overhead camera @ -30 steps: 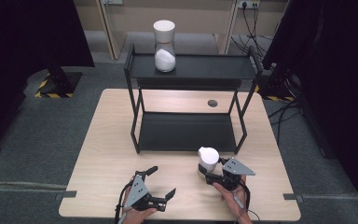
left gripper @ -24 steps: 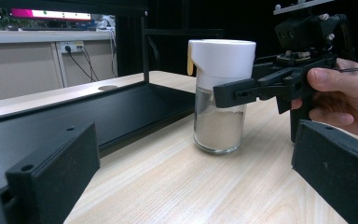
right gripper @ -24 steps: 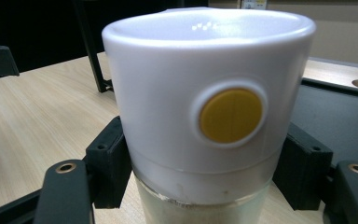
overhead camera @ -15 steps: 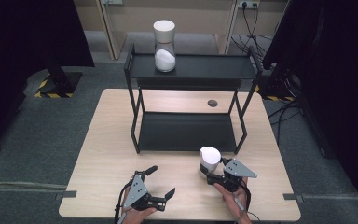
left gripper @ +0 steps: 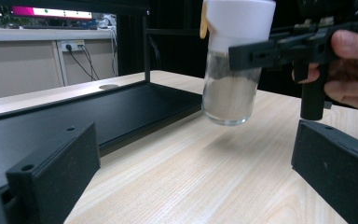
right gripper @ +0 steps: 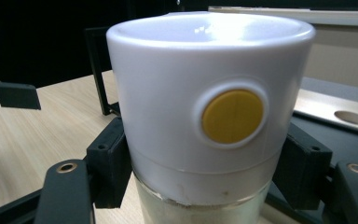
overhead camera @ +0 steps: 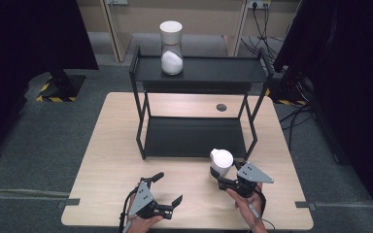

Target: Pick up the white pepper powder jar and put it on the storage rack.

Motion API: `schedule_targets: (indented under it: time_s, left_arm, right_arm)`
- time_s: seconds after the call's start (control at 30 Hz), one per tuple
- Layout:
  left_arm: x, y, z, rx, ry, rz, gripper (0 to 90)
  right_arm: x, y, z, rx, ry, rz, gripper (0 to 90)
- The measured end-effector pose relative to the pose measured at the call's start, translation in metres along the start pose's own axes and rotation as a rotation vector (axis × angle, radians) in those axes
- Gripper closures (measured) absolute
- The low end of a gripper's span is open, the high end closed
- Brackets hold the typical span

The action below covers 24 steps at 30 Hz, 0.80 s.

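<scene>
A glass jar (overhead camera: 221, 161) with a white lid and pale powder inside is clamped in my right gripper (overhead camera: 222, 174) near the table's front right. It hangs a little above the wood, just in front of the black rack's (overhead camera: 194, 137) lower shelf. In the right gripper view the jar's lid (right gripper: 209, 107) with its yellow button sits between both jaws. The left gripper view has the same jar (left gripper: 230, 70) held off the table. My left gripper (overhead camera: 166, 191) stands open at the front left, nothing in it. A second, similar jar (overhead camera: 171, 47) stands on the rack's top shelf.
The two-level black rack takes up the middle and back of the wooden table (overhead camera: 107, 160). A round cable hole (overhead camera: 221, 107) lies behind it. Dark curtains and cables surround the table on the floor.
My right gripper has drifted slightly to the right with the jar in it. The left gripper has stayed where it was.
</scene>
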State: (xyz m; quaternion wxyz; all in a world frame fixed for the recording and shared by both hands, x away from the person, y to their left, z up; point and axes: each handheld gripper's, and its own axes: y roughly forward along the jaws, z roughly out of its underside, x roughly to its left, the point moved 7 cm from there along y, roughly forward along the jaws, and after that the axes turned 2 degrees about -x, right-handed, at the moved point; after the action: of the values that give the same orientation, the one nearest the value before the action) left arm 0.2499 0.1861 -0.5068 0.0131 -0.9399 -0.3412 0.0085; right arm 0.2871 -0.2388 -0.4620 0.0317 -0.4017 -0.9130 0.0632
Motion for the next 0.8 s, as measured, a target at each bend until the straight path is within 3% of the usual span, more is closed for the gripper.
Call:
schedule_targets:
  time_s: [0.43, 0.8]
  left_arm:
    - [0.0, 0.001, 0.0, -0.001, -0.001, -0.001, 0.1]
    - [0.0, 0.0, 0.0, -0.002, -0.003, -0.002, 0.1]
  right_arm:
    - [-0.003, -0.009, -0.032, -0.041, -0.024, -0.008, 30.9]
    - [-0.008, -0.011, -0.067, -0.034, -0.05, -0.035, 31.0]
